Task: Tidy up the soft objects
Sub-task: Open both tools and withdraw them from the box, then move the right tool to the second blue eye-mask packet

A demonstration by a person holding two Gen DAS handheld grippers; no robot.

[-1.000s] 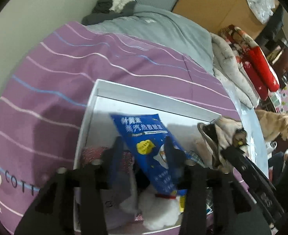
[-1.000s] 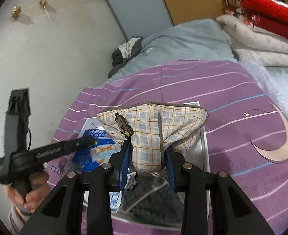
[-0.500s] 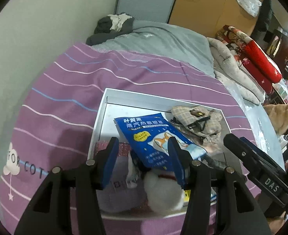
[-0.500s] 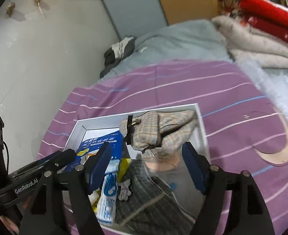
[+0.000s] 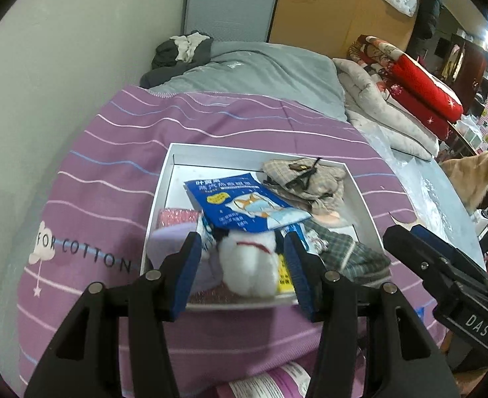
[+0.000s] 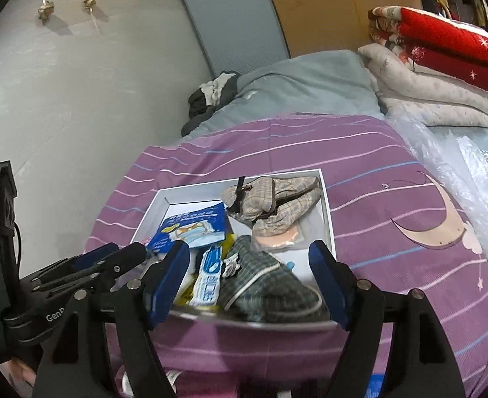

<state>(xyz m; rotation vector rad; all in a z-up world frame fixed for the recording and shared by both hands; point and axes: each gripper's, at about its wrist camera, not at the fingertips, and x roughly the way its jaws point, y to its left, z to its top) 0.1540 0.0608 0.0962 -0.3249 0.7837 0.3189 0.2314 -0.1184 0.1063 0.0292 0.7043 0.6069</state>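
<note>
Both claws, the left claw (image 5: 240, 258) and right claw (image 6: 248, 278), are being held open and empty at frame bottom; the plaid pouch (image 6: 270, 204) in the white box (image 6: 326, 205) is best being tucked flat.

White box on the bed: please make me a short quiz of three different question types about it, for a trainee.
1. True or false: the plaid cloth pouch lies inside the white box.
2. Which item leans over the white plush toy? A) a red blanket B) the blue packet C) a glass bottle
3. Fill in: the right gripper holds ____.

Key: 1 true; 2 B; 3 nothing, since its jaws stand open and pulled back at the box's near edge.
</note>
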